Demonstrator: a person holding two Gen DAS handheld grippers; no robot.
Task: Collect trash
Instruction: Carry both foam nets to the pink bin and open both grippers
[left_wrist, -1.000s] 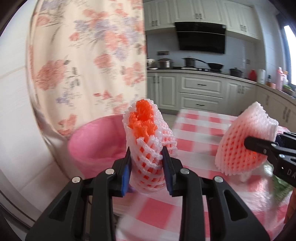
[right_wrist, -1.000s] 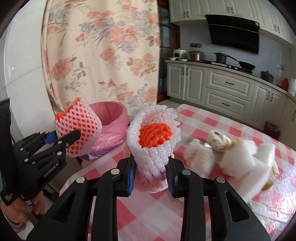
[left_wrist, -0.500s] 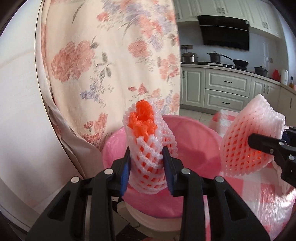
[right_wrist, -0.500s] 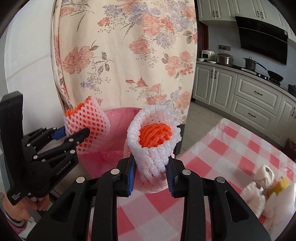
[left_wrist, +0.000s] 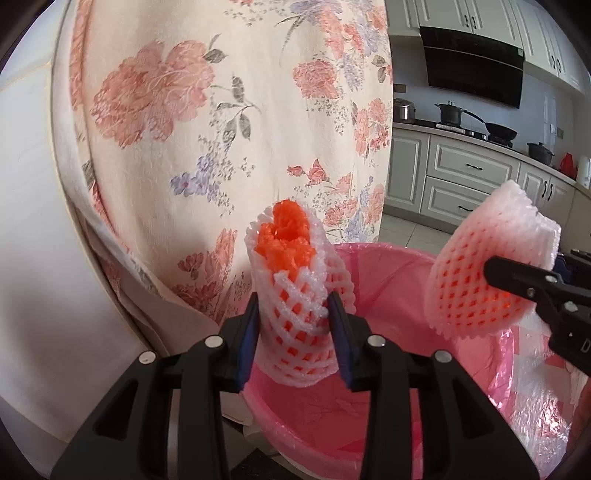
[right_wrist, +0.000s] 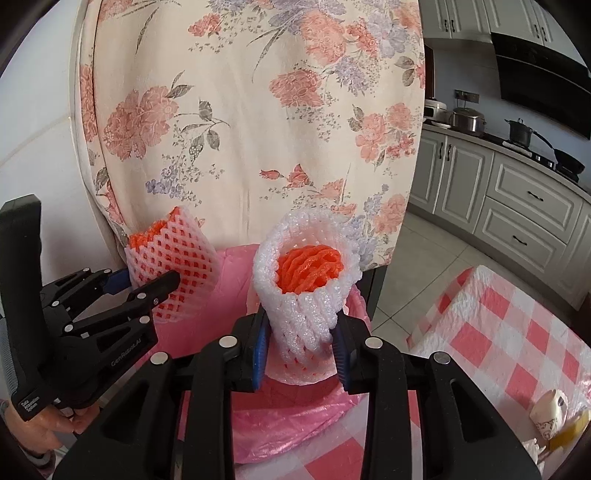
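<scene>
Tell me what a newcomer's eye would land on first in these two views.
First, the two white foam fruit nets with orange cores: one clamped upright in the left gripper, the left net, the other in the right gripper, the right net. Both hang over the pink-lined trash bin just below them. Behind looms a big floral cloth, with the red-checked tablecloth at right.

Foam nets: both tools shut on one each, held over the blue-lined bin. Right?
One error: the bin liner is pink, not blue, as the left wrist view shows. The rest holds: the left tool and the right tool are each shut on a foam net over the bin.
</scene>
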